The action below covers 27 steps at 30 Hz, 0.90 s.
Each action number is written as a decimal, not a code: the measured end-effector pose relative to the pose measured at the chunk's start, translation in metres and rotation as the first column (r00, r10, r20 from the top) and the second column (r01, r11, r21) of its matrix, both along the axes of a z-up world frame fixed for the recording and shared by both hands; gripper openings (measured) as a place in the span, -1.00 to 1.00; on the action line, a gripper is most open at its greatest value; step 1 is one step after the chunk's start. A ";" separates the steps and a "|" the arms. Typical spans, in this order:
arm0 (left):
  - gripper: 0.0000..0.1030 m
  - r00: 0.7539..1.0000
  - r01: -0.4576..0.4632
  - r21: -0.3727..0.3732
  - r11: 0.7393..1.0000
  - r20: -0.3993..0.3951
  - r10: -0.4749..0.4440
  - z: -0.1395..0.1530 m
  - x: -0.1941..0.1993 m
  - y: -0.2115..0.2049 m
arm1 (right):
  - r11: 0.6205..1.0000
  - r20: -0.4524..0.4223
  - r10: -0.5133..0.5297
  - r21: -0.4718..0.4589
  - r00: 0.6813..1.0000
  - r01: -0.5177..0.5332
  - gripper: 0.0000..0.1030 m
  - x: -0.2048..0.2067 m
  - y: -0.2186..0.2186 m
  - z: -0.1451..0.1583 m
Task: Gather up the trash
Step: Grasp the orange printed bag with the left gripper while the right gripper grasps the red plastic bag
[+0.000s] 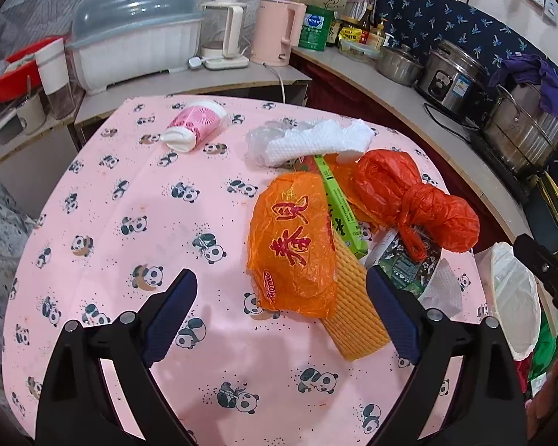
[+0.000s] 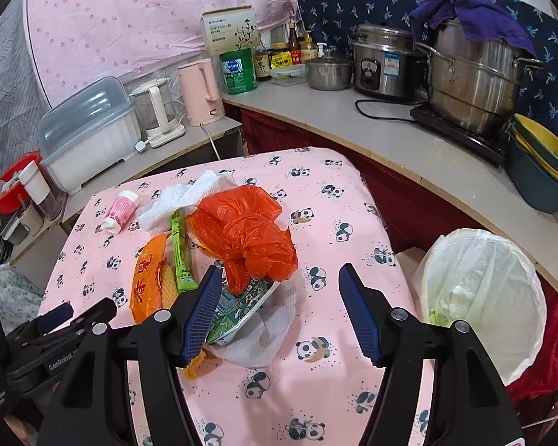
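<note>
Both tongs are held spread, nothing pinched. The trash pile is seen just ahead: orange wrapper [image 1: 297,245] between L gripper [image 1: 281,297] tips, red bag [image 2: 245,234] ahead-left of R gripper [image 2: 281,297] w/ green packet [image 2: 238,306] by its left finger. Lined bin [image 2: 480,297] is set right of R gripper, beside the table [image 2: 316,390].
</note>
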<state>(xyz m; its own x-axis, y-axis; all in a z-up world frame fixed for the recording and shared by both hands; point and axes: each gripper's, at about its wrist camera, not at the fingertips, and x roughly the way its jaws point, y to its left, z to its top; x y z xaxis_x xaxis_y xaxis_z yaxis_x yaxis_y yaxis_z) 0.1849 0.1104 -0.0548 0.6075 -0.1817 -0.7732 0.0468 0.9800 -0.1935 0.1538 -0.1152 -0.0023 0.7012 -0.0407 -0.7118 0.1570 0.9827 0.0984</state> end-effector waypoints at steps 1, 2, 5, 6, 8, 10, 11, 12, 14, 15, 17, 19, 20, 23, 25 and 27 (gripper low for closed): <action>0.71 1.000 0.001 -0.008 1.000 -0.009 -0.001 -0.003 0.002 0.000 | 1.000 -0.008 0.000 0.004 1.000 0.000 0.22 0.004 0.000 -0.003; 0.72 1.000 0.002 -0.016 1.000 -0.017 -0.002 -0.005 0.004 0.000 | 1.000 -0.014 0.000 0.007 1.000 0.000 0.22 0.007 -0.001 -0.006; 0.74 0.999 0.007 -0.037 0.999 -0.039 -0.008 -0.012 0.010 -0.002 | 1.000 -0.033 -0.002 0.017 0.999 0.003 0.22 0.018 -0.002 -0.014; 0.75 0.999 0.010 -0.038 0.999 -0.045 -0.011 -0.015 0.012 -0.003 | 1.000 -0.037 -0.002 0.018 0.999 0.003 0.22 0.021 -0.002 -0.017; 0.75 0.998 0.015 -0.035 0.999 -0.055 -0.017 -0.019 0.016 -0.007 | 1.000 -0.047 -0.001 0.018 0.999 0.002 0.22 0.028 -0.002 -0.022; 0.75 0.997 0.023 -0.035 0.999 -0.066 -0.025 -0.024 0.020 -0.011 | 1.000 -0.055 0.001 0.018 0.999 0.000 0.22 0.035 -0.001 -0.026; 0.75 0.997 0.027 -0.035 0.999 -0.072 -0.029 -0.026 0.022 -0.013 | 1.000 -0.057 0.002 0.018 0.998 -0.001 0.22 0.038 0.000 -0.028; 0.75 0.996 0.028 -0.033 0.999 -0.078 -0.031 -0.029 0.024 -0.015 | 1.000 -0.059 0.003 0.017 0.998 -0.002 0.22 0.041 0.000 -0.029; 0.75 0.995 0.028 -0.028 0.999 -0.094 -0.031 -0.035 0.029 -0.017 | 1.000 -0.065 0.005 0.016 0.998 -0.004 0.22 0.048 0.001 -0.032; 0.75 0.994 0.028 -0.028 0.999 -0.105 -0.031 -0.038 0.032 -0.018 | 1.000 -0.068 0.006 0.017 0.998 -0.005 0.22 0.051 0.001 -0.034; 0.75 0.992 0.025 -0.032 0.999 -0.121 -0.028 -0.043 0.037 -0.018 | 1.000 -0.075 0.006 0.017 0.997 -0.005 0.22 0.057 0.001 -0.038; 0.75 0.991 0.019 -0.032 0.999 -0.132 -0.023 -0.048 0.041 -0.017 | 1.000 -0.081 0.007 0.019 0.997 -0.006 0.22 0.061 0.001 -0.042; 0.75 0.990 0.017 -0.033 0.999 -0.136 -0.021 -0.050 0.043 -0.016 | 1.000 -0.085 0.007 0.021 0.996 -0.006 0.22 0.063 0.001 -0.044; 0.70 0.989 0.012 -0.036 0.999 -0.147 -0.017 -0.055 0.048 -0.012 | 1.000 -0.095 0.010 0.029 0.995 -0.007 0.22 0.069 0.000 -0.050; 0.57 0.988 0.011 -0.046 0.999 -0.155 -0.018 -0.057 0.050 -0.008 | 0.999 -0.100 0.012 0.033 0.995 -0.009 0.22 0.072 0.000 -0.052; 0.46 0.986 0.019 -0.058 0.998 -0.165 -0.028 -0.059 0.053 -0.006 | 0.999 -0.102 0.014 0.037 0.995 -0.010 0.22 0.074 0.001 -0.055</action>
